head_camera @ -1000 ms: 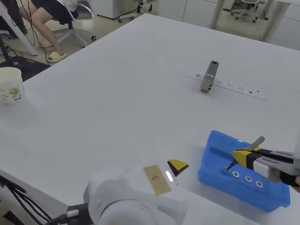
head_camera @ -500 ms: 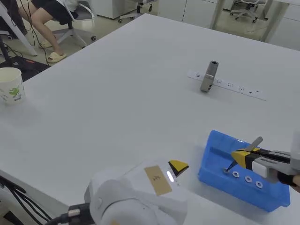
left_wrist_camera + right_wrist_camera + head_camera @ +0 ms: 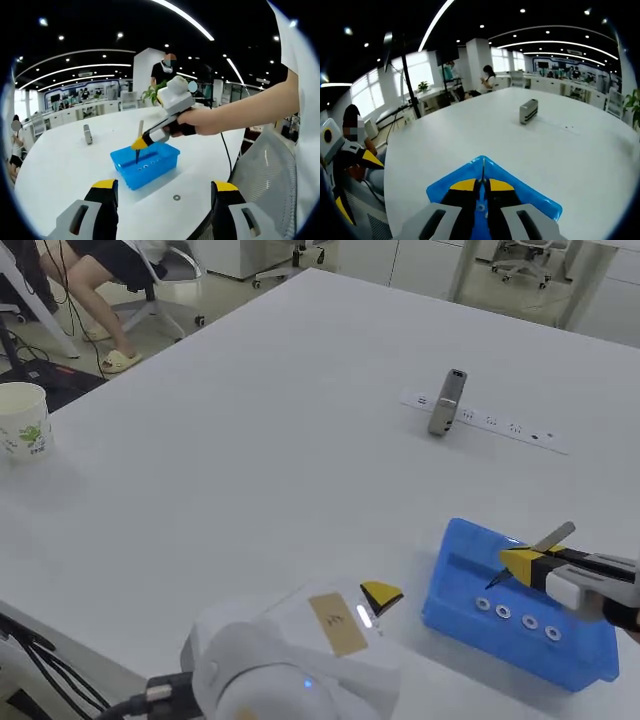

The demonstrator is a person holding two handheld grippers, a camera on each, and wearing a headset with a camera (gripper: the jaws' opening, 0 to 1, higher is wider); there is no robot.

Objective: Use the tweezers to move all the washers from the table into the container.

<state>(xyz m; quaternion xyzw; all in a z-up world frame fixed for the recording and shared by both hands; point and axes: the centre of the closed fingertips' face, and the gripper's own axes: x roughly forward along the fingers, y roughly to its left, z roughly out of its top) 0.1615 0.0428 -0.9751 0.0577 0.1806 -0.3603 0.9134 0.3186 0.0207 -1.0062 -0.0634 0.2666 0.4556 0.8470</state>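
Pinching the tweezers (image 3: 482, 172) in the right gripper (image 3: 481, 187), jaws pressed onto them, tips pointing down inside the blue container (image 3: 520, 655), just above a row of washers (image 3: 503, 613) on its floor: well placed for dropping straight in, not onto the rim. Parked low at the near edge: the left gripper (image 3: 164, 186), jaws spread wide, empty, clear of the tweezers' path. On the worktop (image 3: 250, 460) beside the container, what looks like one more washer (image 3: 176, 197), not yet fetched.

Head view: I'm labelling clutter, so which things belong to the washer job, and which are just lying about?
Job: tweezers, right gripper, washers, blue container.
Lying about: paper cup, power strip, grey device.
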